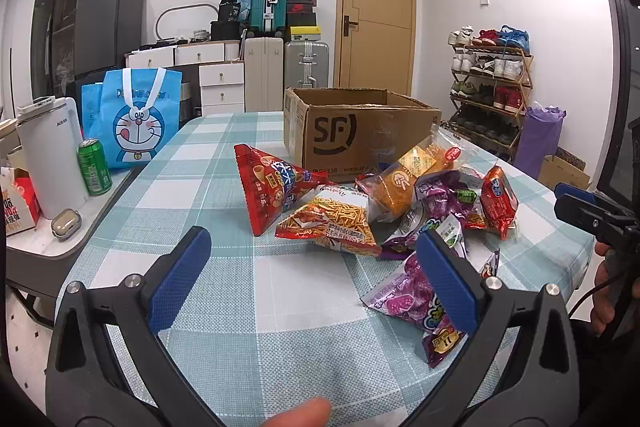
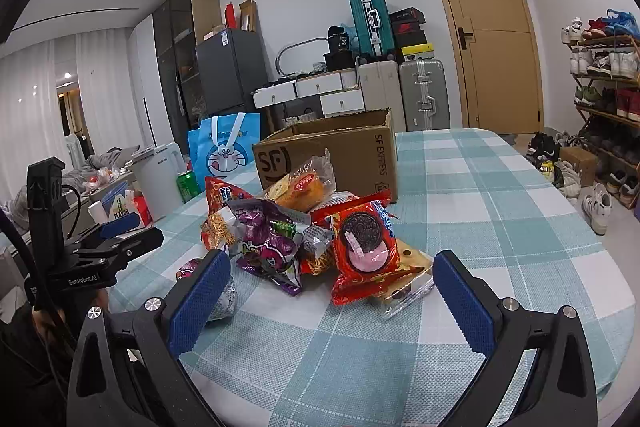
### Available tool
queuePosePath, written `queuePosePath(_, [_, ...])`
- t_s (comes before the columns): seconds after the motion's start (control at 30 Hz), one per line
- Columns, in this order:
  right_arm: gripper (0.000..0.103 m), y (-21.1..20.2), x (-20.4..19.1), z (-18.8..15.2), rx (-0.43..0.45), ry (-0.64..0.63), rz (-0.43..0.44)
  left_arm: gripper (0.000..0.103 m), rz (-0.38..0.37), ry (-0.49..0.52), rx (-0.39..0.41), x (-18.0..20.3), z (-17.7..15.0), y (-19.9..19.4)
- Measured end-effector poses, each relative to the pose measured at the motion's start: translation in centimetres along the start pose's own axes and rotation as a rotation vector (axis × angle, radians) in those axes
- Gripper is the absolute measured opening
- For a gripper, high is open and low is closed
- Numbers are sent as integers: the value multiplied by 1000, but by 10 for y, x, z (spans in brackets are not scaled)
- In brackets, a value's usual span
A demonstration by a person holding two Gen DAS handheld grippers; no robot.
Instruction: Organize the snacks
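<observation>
A pile of snack bags lies on the checked tablecloth (image 1: 224,163) in front of an open SF cardboard box (image 1: 360,131). In the left wrist view I see a red triangular bag (image 1: 272,191), a noodle-stick bag (image 1: 332,223), an orange bag (image 1: 408,179) and purple bags (image 1: 416,303). My left gripper (image 1: 312,247) is open and empty, just short of the pile. In the right wrist view a red Oreo pack (image 2: 364,251) and a purple bag (image 2: 268,243) lie close ahead, with the box (image 2: 332,159) behind. My right gripper (image 2: 332,267) is open and empty.
A side table at the left holds a white kettle (image 1: 48,155), a green can (image 1: 94,167) and a blue Doraemon bag (image 1: 136,115). Suitcases, drawers and a door stand behind. A shoe rack (image 1: 488,87) is at the right. The other gripper shows at the left edge of the right wrist view (image 2: 92,251).
</observation>
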State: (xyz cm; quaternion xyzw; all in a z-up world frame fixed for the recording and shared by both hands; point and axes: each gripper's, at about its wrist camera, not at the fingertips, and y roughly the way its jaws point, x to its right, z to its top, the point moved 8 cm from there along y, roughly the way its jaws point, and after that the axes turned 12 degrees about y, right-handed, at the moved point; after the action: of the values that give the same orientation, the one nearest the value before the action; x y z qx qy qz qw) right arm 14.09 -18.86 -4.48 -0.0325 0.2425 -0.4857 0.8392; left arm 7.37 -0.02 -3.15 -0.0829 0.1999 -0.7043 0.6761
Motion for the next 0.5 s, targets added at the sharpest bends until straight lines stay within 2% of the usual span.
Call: queuePosePath(0.5, [103, 1, 0, -1, -1, -2, 3, 102, -2, -1, 1, 0, 0, 0])
